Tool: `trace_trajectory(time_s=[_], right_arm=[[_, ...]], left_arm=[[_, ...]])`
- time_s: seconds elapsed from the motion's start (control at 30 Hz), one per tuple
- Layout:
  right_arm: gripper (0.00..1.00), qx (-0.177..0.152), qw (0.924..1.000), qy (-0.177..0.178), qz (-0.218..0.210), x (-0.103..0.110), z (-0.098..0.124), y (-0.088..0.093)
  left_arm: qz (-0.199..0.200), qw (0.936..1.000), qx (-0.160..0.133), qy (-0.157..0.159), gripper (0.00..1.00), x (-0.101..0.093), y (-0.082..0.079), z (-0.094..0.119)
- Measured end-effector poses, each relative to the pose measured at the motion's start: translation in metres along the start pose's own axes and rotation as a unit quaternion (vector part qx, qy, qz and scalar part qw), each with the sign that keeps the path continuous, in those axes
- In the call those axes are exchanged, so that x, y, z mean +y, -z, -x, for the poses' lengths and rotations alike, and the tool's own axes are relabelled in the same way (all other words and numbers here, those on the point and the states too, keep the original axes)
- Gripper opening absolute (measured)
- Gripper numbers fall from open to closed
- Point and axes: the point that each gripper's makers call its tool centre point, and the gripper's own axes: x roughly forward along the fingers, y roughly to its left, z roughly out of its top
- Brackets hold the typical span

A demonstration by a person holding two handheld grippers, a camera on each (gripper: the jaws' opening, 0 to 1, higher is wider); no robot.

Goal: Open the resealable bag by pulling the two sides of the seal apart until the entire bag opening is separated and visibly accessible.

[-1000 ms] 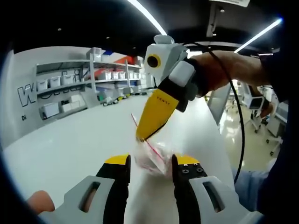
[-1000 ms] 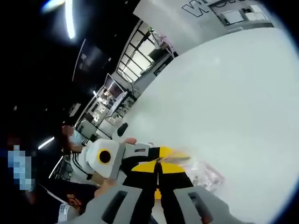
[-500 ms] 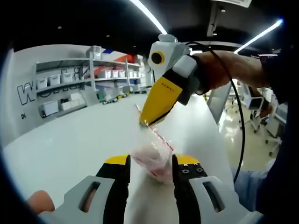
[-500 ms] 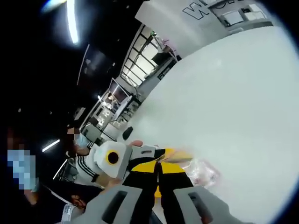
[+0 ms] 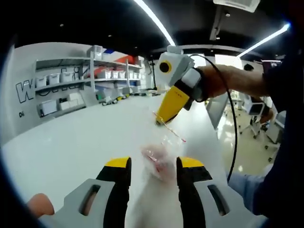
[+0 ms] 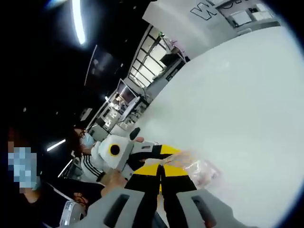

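Centre of the left gripper view: the right gripper [image 5: 160,121], clamped on the seal strip, has drawn farther from the left gripper [image 5: 153,167], whose parted jaws flank the resealable bag [image 5: 159,157], stretching its mouth open.

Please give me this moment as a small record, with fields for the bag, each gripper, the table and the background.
bag: small clear resealable bag with a red seal strip, lifted above the table
right gripper: shut on the bag's top edge at the seal
left gripper: jaws apart, one on each side of the bag's lower part; contact unclear
table: white table
background: shelves with boxes; ceiling lights
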Motion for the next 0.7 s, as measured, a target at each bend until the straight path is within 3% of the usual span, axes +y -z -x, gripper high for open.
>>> trace_trajectory(time_s=[0.2, 0.7], right_arm=[[0.00, -0.002, 0.9999, 0.007, 0.009, -0.002, -0.001, 0.001], [0.00, -0.010, 0.9997, 0.014, 0.017, -0.004, -0.006, 0.003]], left_arm=[[0.029, 0.9993, -0.025, 0.004, 0.39, 0.004, -0.013, 0.017], [0.052, 0.9978, -0.039, 0.012, 0.40, 0.000, -0.041, 0.030]])
